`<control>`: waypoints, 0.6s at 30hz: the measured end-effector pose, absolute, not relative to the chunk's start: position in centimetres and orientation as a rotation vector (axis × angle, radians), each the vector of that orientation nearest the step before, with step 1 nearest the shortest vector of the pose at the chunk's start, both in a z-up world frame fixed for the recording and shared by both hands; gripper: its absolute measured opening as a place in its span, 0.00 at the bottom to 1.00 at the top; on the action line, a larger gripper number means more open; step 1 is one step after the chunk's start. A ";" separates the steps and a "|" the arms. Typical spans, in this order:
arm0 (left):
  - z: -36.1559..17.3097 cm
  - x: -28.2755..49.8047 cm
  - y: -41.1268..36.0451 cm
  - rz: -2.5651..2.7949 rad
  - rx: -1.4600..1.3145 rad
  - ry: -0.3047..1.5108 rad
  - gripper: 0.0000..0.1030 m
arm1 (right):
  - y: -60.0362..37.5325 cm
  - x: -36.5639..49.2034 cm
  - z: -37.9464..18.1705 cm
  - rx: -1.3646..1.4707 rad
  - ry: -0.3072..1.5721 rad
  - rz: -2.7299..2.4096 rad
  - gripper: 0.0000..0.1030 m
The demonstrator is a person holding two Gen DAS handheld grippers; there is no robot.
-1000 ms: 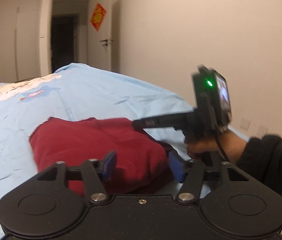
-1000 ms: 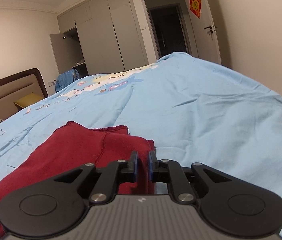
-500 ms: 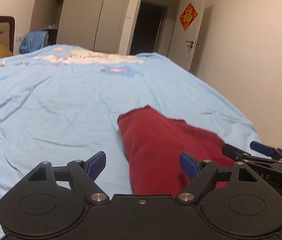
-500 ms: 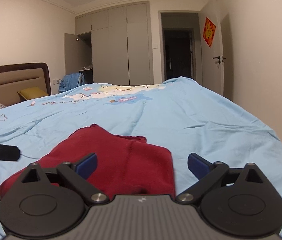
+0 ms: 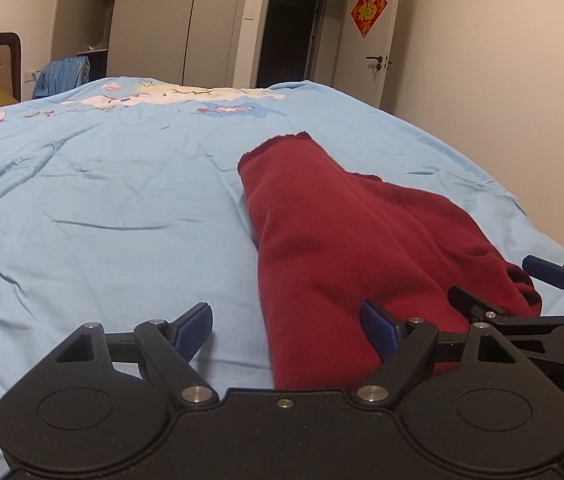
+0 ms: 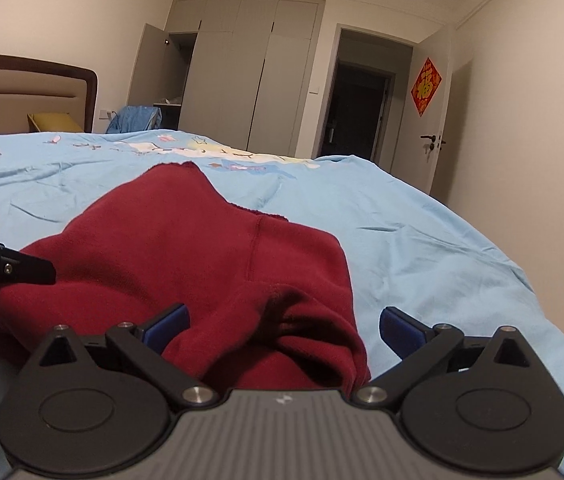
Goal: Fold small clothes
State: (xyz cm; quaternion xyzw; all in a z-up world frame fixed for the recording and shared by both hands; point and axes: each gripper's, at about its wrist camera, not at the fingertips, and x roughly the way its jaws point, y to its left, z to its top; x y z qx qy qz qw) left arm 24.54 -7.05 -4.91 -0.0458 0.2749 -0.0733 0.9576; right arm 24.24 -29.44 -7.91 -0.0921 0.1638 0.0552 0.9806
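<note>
Both tools lowered, left tool [image 5: 288,330], right tool [image 6: 284,326] spread over red garment [image 5: 334,236]

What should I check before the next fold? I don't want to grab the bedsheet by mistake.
1. Left gripper open: ok.
2. Right gripper open: ok.
3. Red garment between right gripper's fingers: ok.
4. Left gripper centred on garment: not ok, it straddles the garment's left edge and bare blue sheet.
5. Garment flat: not ok, near hem bunched.
6. Layers under the bunch: cannot tell.
</note>
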 end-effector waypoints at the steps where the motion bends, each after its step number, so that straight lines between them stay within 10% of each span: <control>1: -5.1 24.7 -7.1 -0.148 -0.093 0.560 0.81 | -29.3 24.3 -8.1 -0.189 0.332 0.109 1.00; 18: -3.1 22.6 -3.8 -0.156 -0.232 0.503 0.83 | -30.1 22.3 -6.4 -0.090 0.217 0.136 1.00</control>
